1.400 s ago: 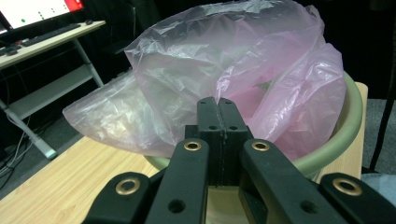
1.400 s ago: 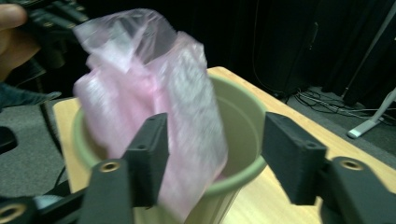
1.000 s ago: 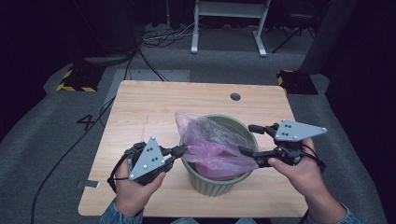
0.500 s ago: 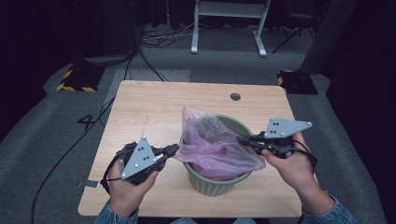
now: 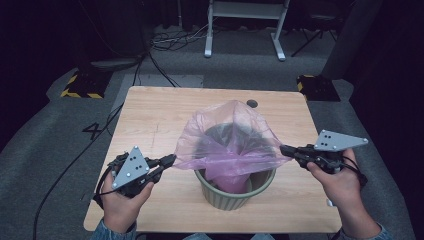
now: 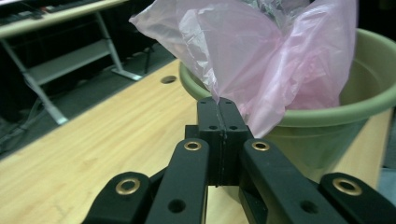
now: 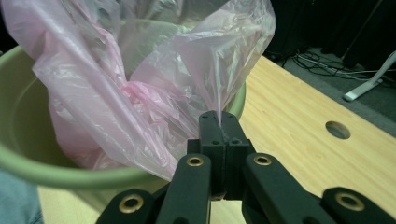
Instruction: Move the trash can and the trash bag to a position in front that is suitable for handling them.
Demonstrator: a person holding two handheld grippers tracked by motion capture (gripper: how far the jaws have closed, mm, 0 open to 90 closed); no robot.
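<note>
Two handheld grippers stretch a thin pink plastic bag point(image 5: 227, 142) open over a green bucket point(image 5: 235, 192) that stands at the near middle of a wooden table point(image 5: 150, 120). Left gripper point(image 5: 171, 160), jaws clamped shut on the bag's left edge, sits just left of the bucket; right gripper point(image 5: 284, 149), jaws pinched on the right edge, sits just right. The bag's bottom hangs inside the bucket. Pulling farther apart would likely tear the film or slip it from the pads; an uneven tug could tip the bucket.
</note>
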